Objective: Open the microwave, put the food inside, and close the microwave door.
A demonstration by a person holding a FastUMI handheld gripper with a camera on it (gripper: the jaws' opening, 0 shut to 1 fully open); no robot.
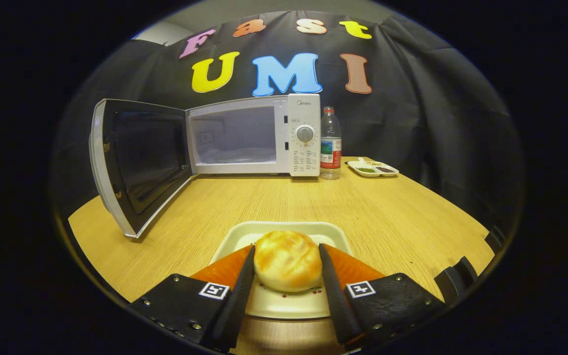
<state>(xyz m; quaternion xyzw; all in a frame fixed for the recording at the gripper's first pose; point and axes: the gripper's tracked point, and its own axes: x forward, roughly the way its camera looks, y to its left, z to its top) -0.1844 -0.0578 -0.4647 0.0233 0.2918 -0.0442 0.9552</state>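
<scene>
The tongs [286, 259] reach forward over a wooden counter [274, 202], and their two fingers [239, 281] sit on either side of a round, golden-brown bun [288, 260]. Each finger's inner edge meets the bun's flank, so the tongs appear to pinch the bun from left and right. The bun rests on a pale square plate [284, 303] with a few small red specks showing on it just under the bun's near edge; the plate's far rim shows beyond the bun, and its near part lies between the fingers. Well beyond the plate, at the back of the counter, stands a white microwave [254, 135]. Its door [136, 162] is swung wide to the left, the dark inner face turned toward the tongs, and the lower corner of the door hangs over the counter nearer the plate than the oven body. The cavity is lit pale, with a turntable visible on its floor. A round dial [305, 134] sits on the control panel on the oven's right side. Just beside that panel stands a clear bottle [331, 145] with a red cap and a label. Further right, near the back edge, lies a small white divided dish [372, 168] holding dark and green bits.
</scene>
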